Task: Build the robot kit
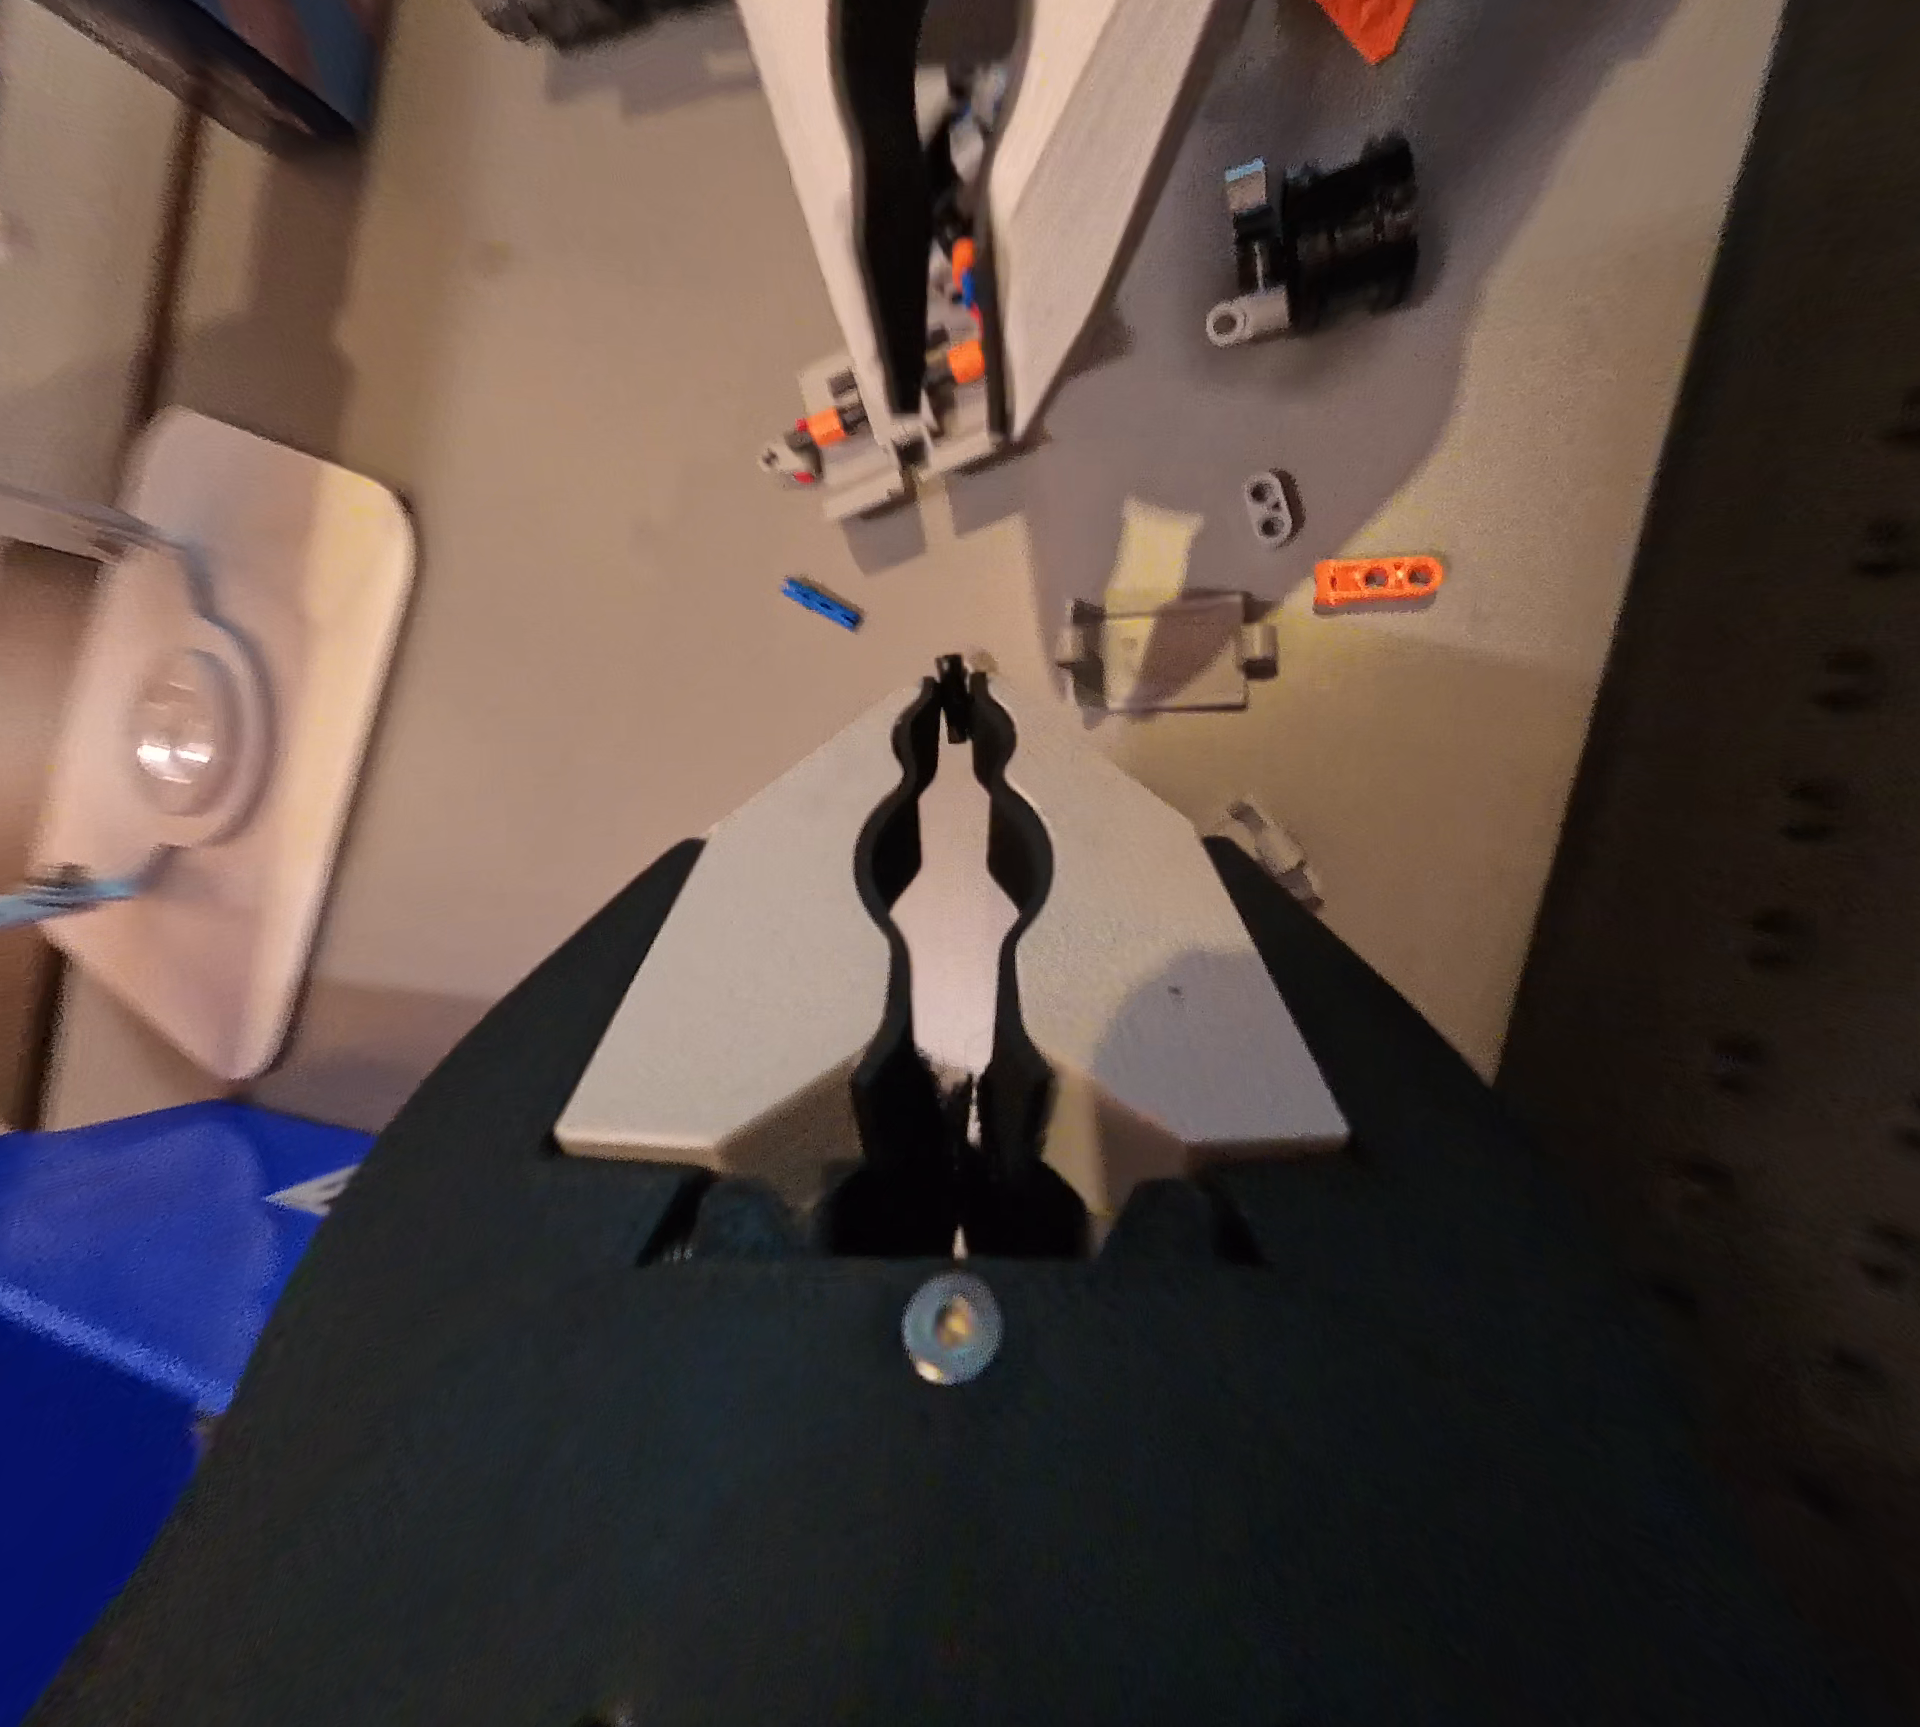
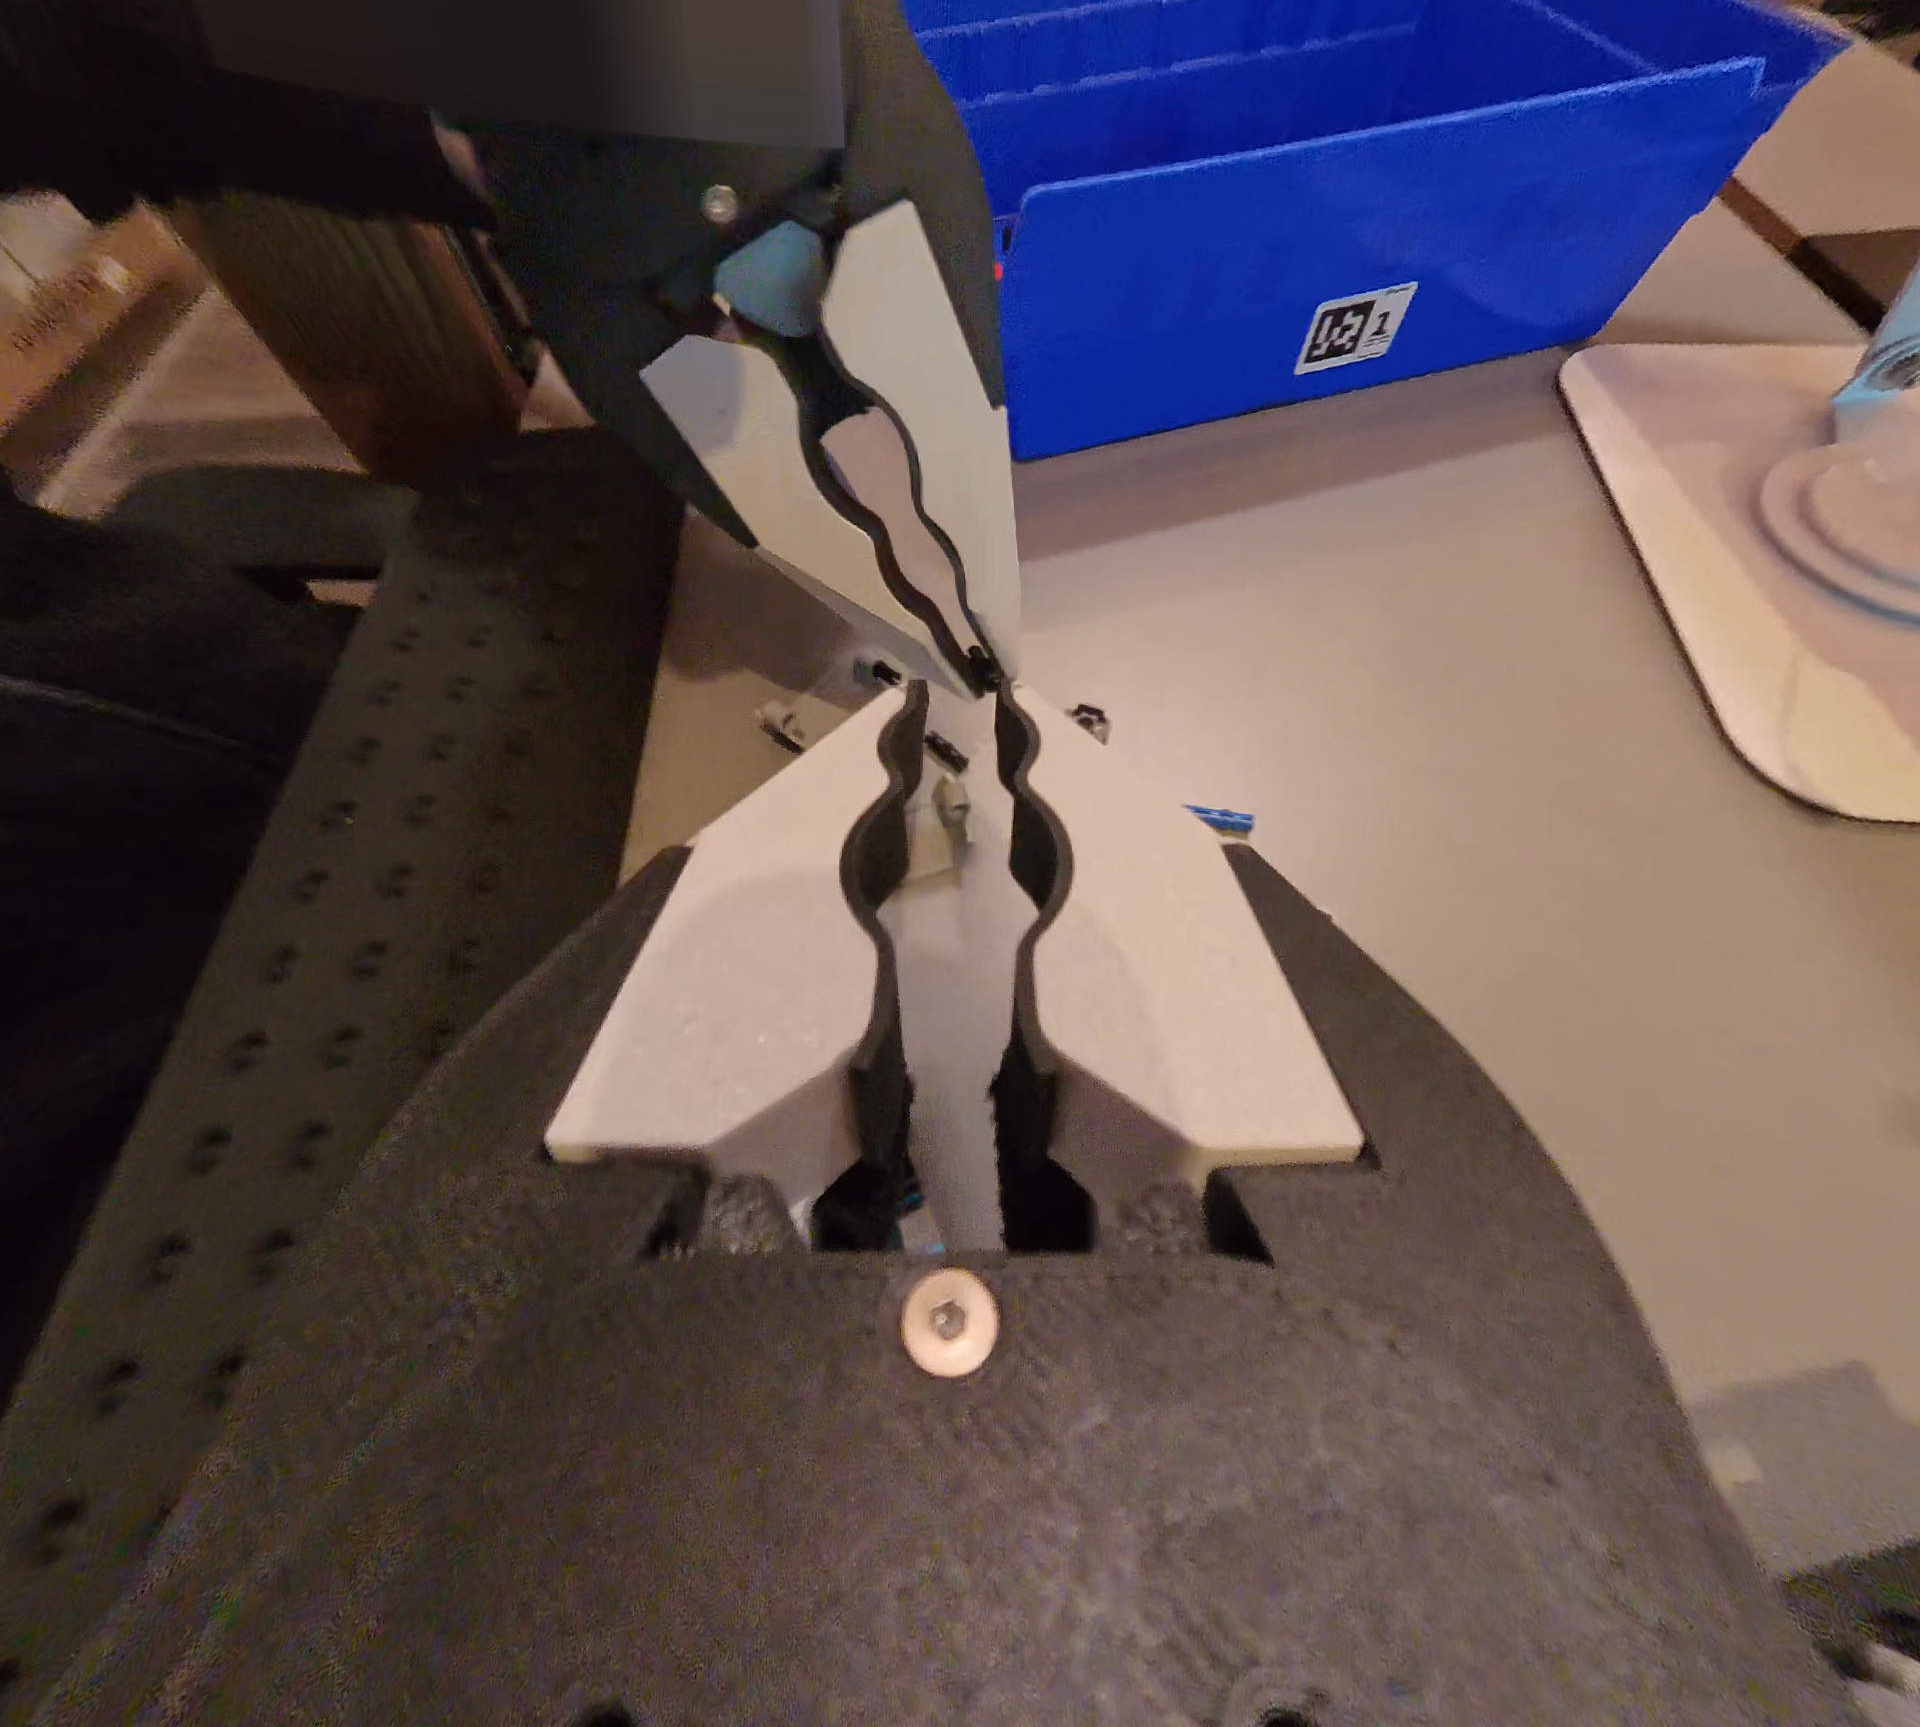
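Closest to the left wrist lens, the left gripper (image 1: pixel 954 690) has its fingers pressed nearly together at the tips, pinching a small black pin (image 1: pixel 950 685) just above the worktop (image 1: pixel 582 638). Facing it from across, the right gripper (image 1: pixel 940 420) grips a grey building-block assembly (image 1: pixel 868 456) with orange and blue bits; the assembly sits at and between its fingertips. From the right wrist view, that gripper's fingers (image 2: pixel 904 747) stand slightly spread around the grey piece, and the left gripper's tips nearly meet them. Near the pin lie a blue rod (image 1: pixel 821 604), a grey flat plate (image 1: pixel 1164 654) and an orange beam (image 1: pixel 1377 579). A blue bin (image 2: pixel 1351 223) stands behind.
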A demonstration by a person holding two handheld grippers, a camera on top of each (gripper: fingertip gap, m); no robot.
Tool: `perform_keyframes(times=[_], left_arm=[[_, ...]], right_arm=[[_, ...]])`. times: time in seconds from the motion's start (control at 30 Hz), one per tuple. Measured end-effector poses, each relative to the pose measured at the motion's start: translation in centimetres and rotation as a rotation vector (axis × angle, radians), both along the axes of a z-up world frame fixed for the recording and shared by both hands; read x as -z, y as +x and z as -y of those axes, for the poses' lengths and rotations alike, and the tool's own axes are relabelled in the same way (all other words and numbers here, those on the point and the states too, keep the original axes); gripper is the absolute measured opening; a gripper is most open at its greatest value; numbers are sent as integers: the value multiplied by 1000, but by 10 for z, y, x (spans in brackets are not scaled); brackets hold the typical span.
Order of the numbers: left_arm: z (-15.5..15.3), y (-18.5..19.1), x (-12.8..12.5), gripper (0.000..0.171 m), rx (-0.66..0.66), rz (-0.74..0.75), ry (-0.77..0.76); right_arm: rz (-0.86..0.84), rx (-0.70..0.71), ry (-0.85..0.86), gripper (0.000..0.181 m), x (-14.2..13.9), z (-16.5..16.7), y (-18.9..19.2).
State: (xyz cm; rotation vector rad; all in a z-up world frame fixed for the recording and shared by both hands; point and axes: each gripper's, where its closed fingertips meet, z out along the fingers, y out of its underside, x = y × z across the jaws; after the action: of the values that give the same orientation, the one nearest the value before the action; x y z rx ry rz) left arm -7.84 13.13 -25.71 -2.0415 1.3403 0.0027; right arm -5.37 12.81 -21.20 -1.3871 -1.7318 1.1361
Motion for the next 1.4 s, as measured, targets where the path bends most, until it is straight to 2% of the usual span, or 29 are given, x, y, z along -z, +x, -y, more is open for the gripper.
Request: perform_keyframes(times=[0.13,0.27,0.33,0.53,0.9,1.13,1.4], left_arm=[[-6,13,-27,2,27,-47,191],[-10,19,-39,2,43,-140,324],[-13,19,-42,2,36,-193,375],[-16,24,-55,2,55,-273,503],[-16,29,-74,2,111,-352,657],[-15,32,-80,2,152,-407,713],[-15,34,-92,3,154,-361,730]], right_arm=[[-4,18,-93,14,2,-2,-3],[-45,54,-189,24,-6,-6,-5],[-68,50,-249,17,-12,-6,-5],[-95,51,-319,13,-19,-8,-3],[-172,3,-425,5,-35,-5,0],[-209,3,-367,2,-42,-6,2],[-241,-2,-333,1,-53,-8,7]])
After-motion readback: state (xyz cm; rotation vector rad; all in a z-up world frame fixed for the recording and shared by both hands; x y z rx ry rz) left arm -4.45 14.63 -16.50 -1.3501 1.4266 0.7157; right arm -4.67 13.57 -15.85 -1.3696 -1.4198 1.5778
